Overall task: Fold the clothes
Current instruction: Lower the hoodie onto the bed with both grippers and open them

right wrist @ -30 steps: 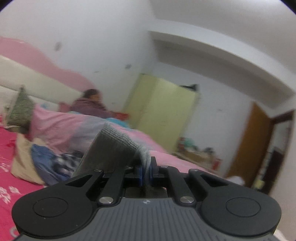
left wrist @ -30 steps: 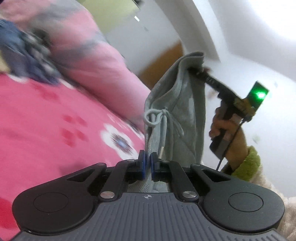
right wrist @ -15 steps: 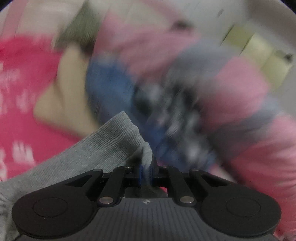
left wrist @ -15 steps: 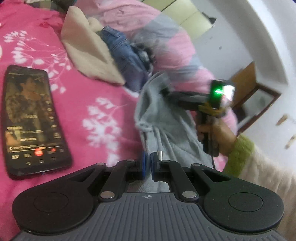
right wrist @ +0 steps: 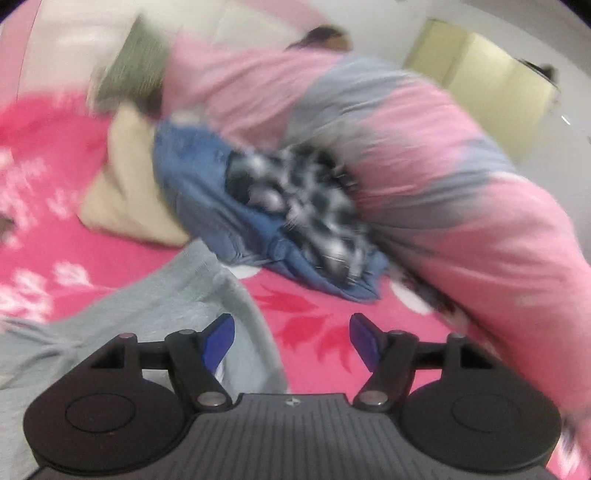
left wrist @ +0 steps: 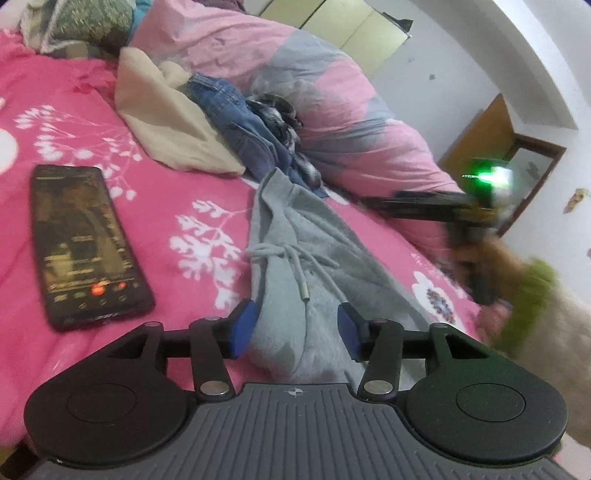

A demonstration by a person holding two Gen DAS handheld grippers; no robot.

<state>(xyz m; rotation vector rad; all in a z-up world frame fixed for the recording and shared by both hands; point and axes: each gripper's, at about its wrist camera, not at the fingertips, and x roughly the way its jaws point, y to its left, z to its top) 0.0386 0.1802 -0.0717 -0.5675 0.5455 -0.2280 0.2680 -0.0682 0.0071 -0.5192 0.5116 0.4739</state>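
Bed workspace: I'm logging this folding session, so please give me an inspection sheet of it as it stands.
Surface: pink flowered bedsheet.
Job's things: grey drawstring garment lying crumpled on the sheet.
Clutter: phone, screen lit; cream cloth, jeans, checked cloth heaped against the pink quilt.
Grippers: left claw has just opened, garment between its pads; right claw has just opened, garment edge at one pad.
Cables: nothing seen.
Surroundings: wardrobe, wooden door.

Grey sweatpants (left wrist: pixel 295 236); pink white-flowered bedsheet (left wrist: pixel 166 206); blue jeans (left wrist: pixel 243 125).
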